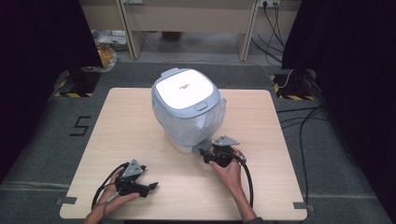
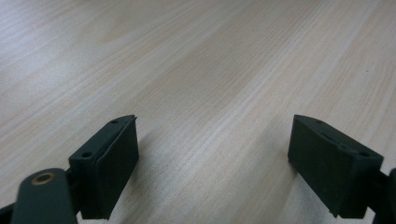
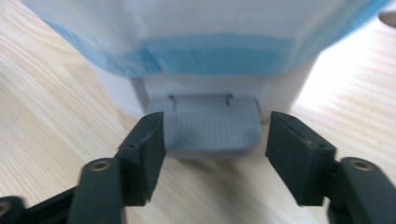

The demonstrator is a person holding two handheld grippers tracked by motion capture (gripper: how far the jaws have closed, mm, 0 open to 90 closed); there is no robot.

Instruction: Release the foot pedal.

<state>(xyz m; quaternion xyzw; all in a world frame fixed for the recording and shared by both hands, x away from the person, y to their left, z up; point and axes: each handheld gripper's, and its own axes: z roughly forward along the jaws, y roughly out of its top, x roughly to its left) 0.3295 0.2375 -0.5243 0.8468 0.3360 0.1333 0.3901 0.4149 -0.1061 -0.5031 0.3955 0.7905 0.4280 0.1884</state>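
Grey pedal (image 3: 208,125) of bin (image 1: 187,109) dead ahead between right tool (image 3: 212,140) jaws, released, pads not pressing. Left tool (image 2: 212,154) released over bare desk (image 1: 261,186), well apart from bin

The high view is looking forward and down from above the person's side, taking in the whole tabletop (image 1: 140,116) with the lidded bin (image 1: 188,108) near its far edge. The left gripper view is riding low near the near left corner, facing across bare wood grain at close range. The right gripper view is sitting very close to the bin's (image 3: 205,46) base, facing its grey foot pedal (image 3: 210,126), probably from the near-right side. All three views are sharing the tabletop; the high and right gripper views are sharing the bin.
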